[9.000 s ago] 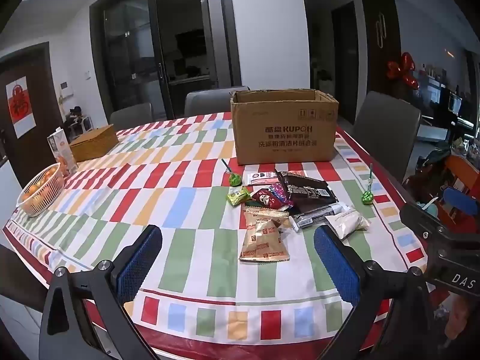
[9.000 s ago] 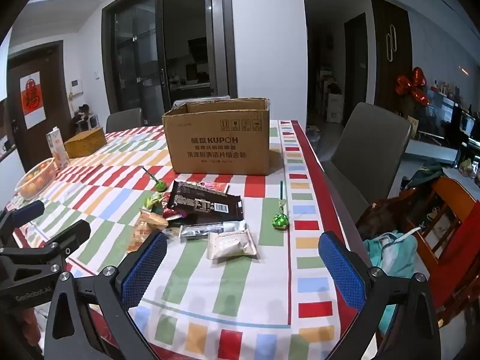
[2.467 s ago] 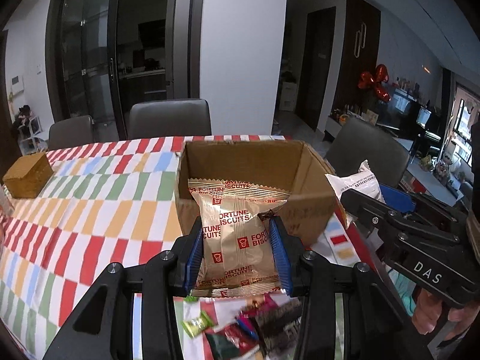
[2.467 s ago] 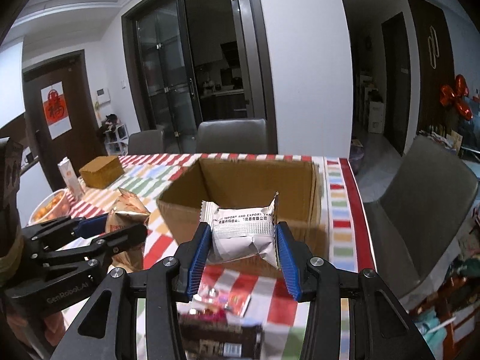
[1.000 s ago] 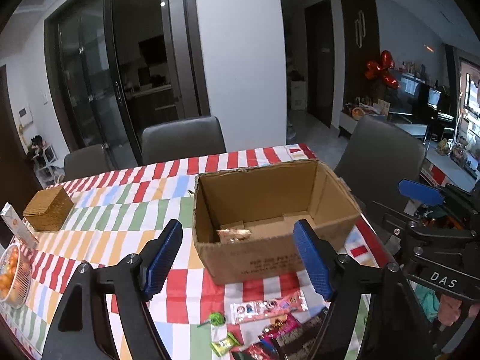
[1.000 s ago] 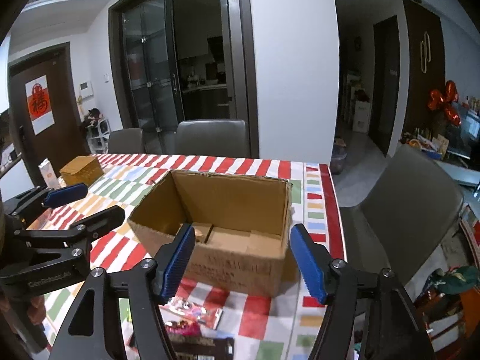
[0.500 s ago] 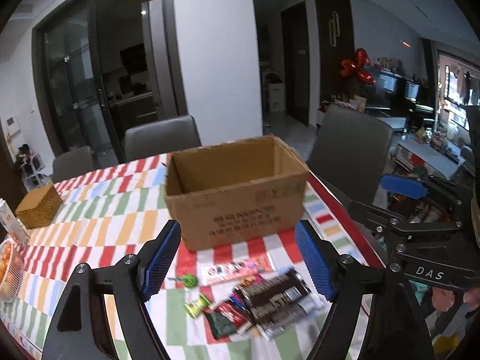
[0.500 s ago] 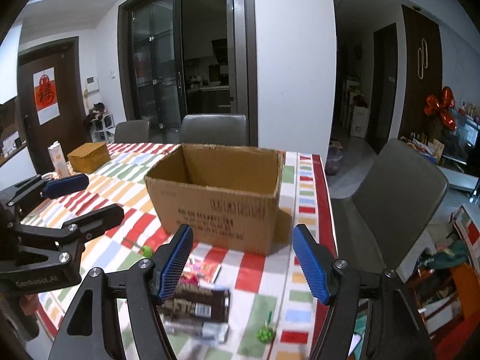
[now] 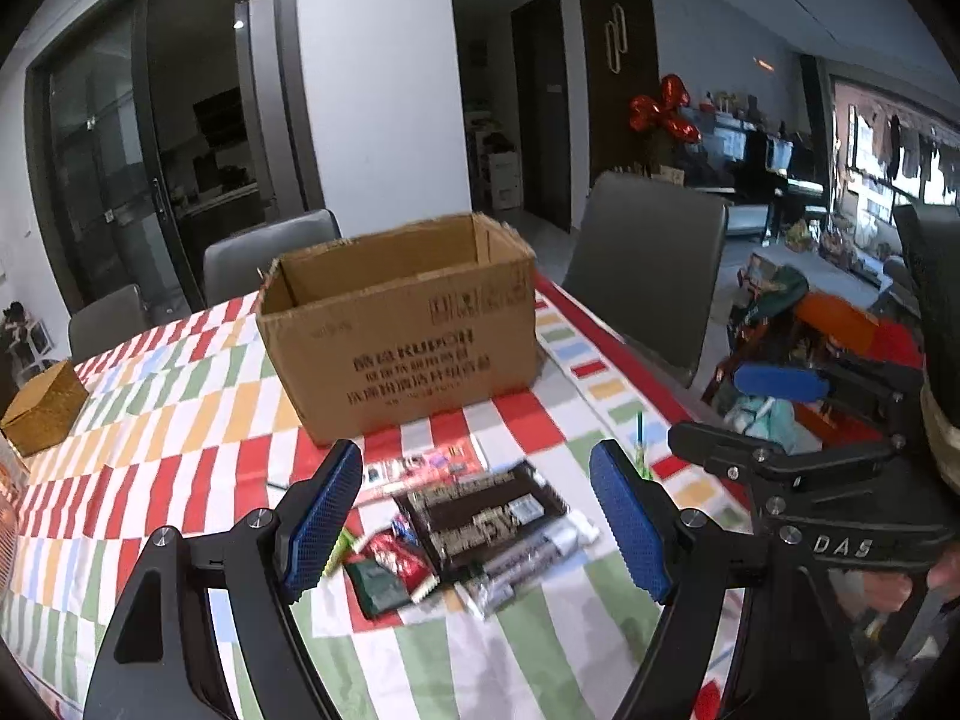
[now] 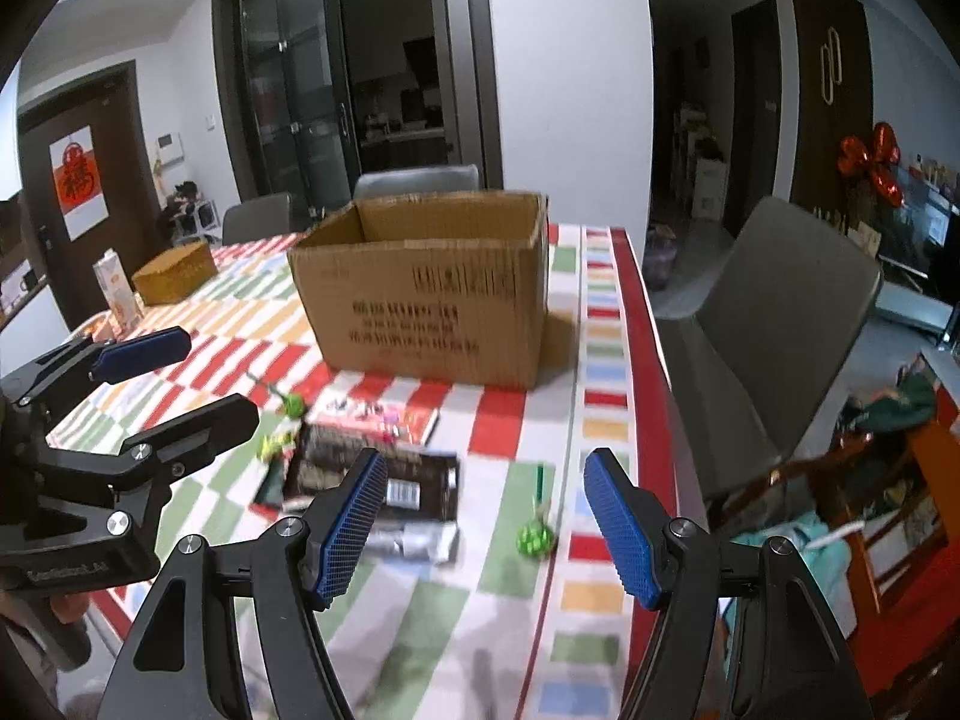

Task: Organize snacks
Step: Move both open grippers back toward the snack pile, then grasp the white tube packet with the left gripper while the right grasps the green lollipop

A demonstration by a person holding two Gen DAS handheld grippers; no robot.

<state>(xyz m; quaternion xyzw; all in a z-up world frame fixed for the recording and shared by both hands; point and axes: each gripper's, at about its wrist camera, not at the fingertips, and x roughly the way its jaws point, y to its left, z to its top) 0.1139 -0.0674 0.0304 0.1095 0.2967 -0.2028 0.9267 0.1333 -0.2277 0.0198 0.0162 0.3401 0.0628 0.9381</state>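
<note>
Starting from the left side of the table: you've got a wicker box [image 10: 174, 279] and a carton [image 10: 117, 294] parked well away from the action, so they're not part of this. Your left gripper [image 9: 477, 525] is spread wide with nothing in it, hovering right over the leftover snack pile [image 9: 462, 534], which looks like lining up the next grab to me. Dark chocolate-style pack [image 9: 486, 516] in the middle, little red and green wrappers touching its left edge, a silvery packet along its near edge, a flat pink pack just behind it.

Cardboard box [image 9: 402, 348] sits beyond the pile with its top open toward you, presumably so stuff can be dropped straight in. Can't see inside it from either camera at this angle.

Your right gripper [image 10: 483, 522] is also spread and empty, hanging over the right end of the pile. Its view picks up a green wrapped candy [image 10: 535, 537] on a stick lying apart from the rest, near the table's red border [image 10: 645, 324]. The left camera barely catches that one, but shows the pile's wrappers sharper.
</note>
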